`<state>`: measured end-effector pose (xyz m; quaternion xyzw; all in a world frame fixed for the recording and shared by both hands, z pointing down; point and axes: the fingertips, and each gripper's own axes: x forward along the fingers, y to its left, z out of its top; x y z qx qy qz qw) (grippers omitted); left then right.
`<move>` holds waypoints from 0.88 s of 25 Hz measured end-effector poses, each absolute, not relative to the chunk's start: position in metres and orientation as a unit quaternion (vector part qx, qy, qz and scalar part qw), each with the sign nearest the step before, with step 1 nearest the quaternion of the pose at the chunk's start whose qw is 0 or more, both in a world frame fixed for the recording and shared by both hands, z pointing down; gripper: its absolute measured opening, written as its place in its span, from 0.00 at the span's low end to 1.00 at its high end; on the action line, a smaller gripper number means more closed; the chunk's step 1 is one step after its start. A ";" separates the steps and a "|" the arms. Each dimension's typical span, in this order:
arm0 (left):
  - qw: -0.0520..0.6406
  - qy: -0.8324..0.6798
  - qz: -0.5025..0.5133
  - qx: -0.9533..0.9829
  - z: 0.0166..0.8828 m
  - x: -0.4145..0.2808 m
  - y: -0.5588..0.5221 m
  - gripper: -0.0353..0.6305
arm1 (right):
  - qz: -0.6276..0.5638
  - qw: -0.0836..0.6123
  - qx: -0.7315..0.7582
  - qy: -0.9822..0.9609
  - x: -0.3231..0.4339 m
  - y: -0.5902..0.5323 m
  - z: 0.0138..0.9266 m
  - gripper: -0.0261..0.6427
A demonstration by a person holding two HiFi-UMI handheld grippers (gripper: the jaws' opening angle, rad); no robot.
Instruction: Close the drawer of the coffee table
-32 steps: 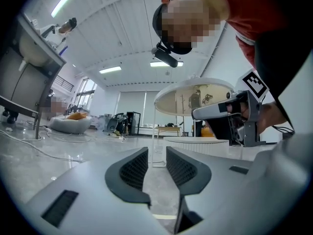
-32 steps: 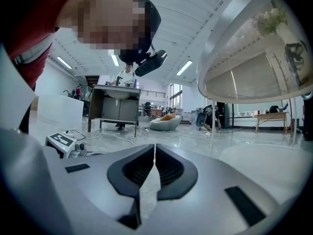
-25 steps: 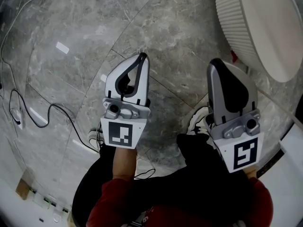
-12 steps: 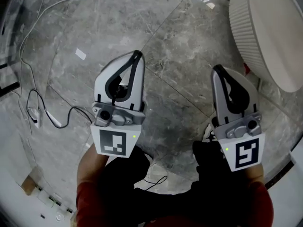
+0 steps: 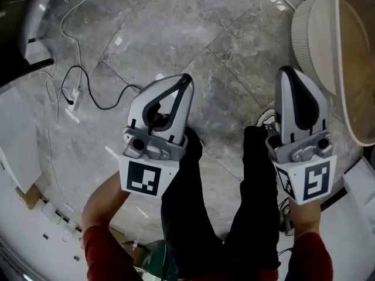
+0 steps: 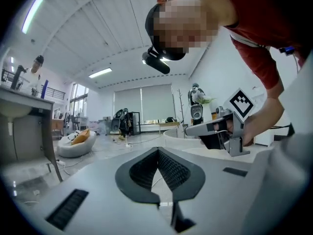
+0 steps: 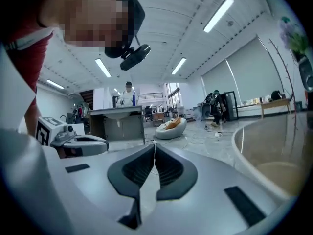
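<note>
Left gripper (image 5: 186, 78): jaws closed tip to tip, nothing held. Right gripper (image 5: 287, 72): also closed, empty. Both are held side by side over the stone floor (image 5: 176, 28). Round coffee table (image 5: 303, 37) lies right of the right gripper; its drawer can't be made out from here.

**Landmark:** coffee table (image 5: 300, 37), standing on the floor (image 5: 176, 28) at the head view's upper right edge.

1. Right gripper (image 5: 287, 70): just left of the table, held above the floor (clear of both).
2. Left gripper (image 5: 186, 78): further left of the table, level with the right gripper and well apart from it.
3. Person's legs (image 5: 187, 215): left of the table, below and between the grippers.
4. Cable (image 5: 89, 95): on the floor, well left of the table, beyond the left gripper.
</note>
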<state>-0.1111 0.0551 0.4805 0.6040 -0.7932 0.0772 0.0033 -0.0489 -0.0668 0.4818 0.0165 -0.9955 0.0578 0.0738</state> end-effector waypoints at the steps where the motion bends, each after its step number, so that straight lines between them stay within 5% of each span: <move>1: 0.009 -0.795 0.079 0.602 0.452 -0.109 0.059 0.07 | 0.032 0.076 0.016 -0.996 -0.049 -0.061 0.451 0.08; 5: 0.002 -0.820 0.079 0.566 0.320 -0.112 0.079 0.07 | -0.063 0.074 0.011 -0.995 -0.048 -0.051 0.313 0.08; 12: -0.030 -0.857 0.079 0.508 0.116 -0.142 0.107 0.07 | -0.023 0.079 0.054 -0.995 -0.046 -0.072 0.120 0.08; 22: 0.000 -0.895 0.100 0.435 -0.027 -0.131 0.132 0.07 | -0.044 0.017 0.069 -0.997 -0.023 -0.062 -0.033 0.08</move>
